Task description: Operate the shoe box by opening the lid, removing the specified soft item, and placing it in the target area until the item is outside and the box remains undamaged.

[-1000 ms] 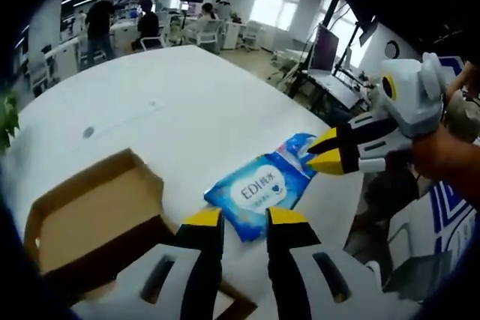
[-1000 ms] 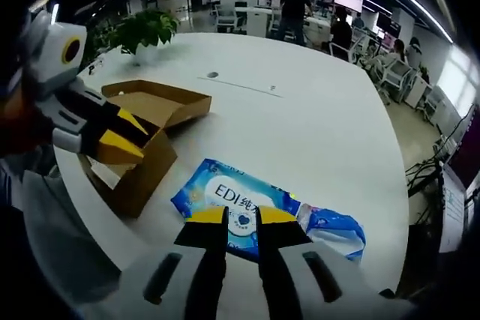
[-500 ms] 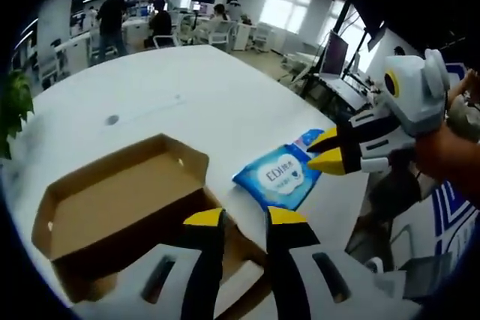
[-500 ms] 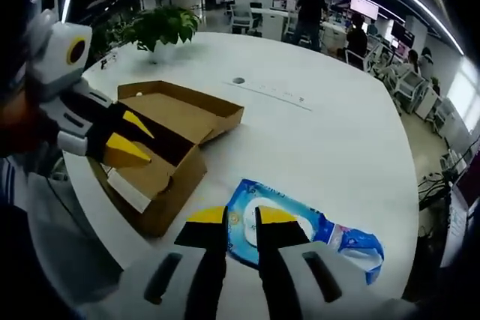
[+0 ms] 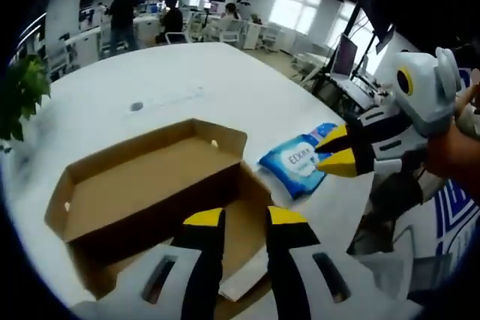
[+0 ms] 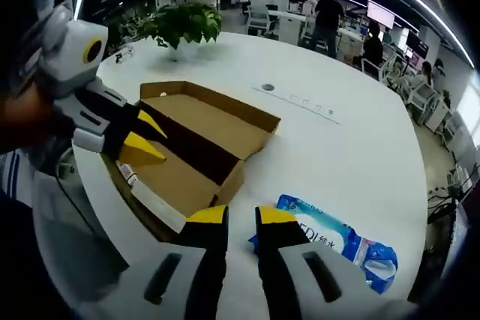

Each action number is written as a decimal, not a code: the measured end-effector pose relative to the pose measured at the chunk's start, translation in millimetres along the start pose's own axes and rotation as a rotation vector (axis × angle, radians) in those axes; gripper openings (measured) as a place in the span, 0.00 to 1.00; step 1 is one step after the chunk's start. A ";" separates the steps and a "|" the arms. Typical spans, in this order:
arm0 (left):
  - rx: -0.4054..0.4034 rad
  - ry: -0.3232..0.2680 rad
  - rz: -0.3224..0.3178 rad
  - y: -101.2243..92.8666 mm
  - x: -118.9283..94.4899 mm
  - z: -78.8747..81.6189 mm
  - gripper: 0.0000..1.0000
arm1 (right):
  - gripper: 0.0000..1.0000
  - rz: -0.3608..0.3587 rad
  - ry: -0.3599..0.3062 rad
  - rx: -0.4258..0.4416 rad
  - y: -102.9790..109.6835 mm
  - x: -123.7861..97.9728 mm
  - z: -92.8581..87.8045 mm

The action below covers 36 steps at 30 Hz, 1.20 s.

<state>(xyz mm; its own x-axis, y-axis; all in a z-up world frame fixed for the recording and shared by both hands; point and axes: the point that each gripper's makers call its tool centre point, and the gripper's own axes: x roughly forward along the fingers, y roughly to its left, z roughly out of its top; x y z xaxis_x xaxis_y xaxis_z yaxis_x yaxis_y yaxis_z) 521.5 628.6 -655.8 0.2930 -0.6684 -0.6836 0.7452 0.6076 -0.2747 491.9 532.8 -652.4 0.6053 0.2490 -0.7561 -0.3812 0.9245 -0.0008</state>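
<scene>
An open brown cardboard shoe box (image 5: 142, 192), lid folded back, sits on a round white table (image 5: 150, 88). A blue plastic pack of wet wipes (image 5: 300, 164) lies on the table just beside the box, at its 3 o'clock. The left gripper (image 5: 244, 219) hovers over the box, jaws slightly parted, holding nothing. The right gripper (image 6: 240, 216) hangs near the pack (image 6: 330, 241), jaws slightly parted, empty. A green potted plant (image 6: 180, 28) stands at the table's 11 o'clock edge in the right gripper view.
</scene>
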 end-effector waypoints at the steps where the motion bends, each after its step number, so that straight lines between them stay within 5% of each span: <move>1: -0.005 0.001 0.001 1.8 -1.6 -0.8 0.19 | 0.13 0.003 0.000 -0.002 3.7 0.5 1.2; 15: -0.024 0.033 -0.013 24.2 -24.4 -26.0 0.19 | 0.15 0.080 0.008 0.002 44.5 16.4 12.4; 19: -0.016 0.121 -0.099 16.4 -27.3 -47.4 0.19 | 0.15 0.093 0.027 -0.020 52.3 19.8 10.4; 31: -0.021 0.133 -0.135 14.7 -28.1 -53.9 0.18 | 0.15 0.162 0.079 -0.074 67.3 26.3 4.2; 36: 0.027 0.173 -0.262 -1.0 -26.2 -63.3 0.21 | 0.13 0.185 0.110 -0.107 66.7 29.6 -2.9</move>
<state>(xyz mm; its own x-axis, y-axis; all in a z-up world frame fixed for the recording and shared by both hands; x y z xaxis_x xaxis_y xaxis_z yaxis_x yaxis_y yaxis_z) 475.2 672.6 -680.4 -0.0152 -0.7163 -0.6976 0.7983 0.4114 -0.4398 482.4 601.0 -676.8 0.4406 0.3731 -0.8165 -0.5538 0.8288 0.0799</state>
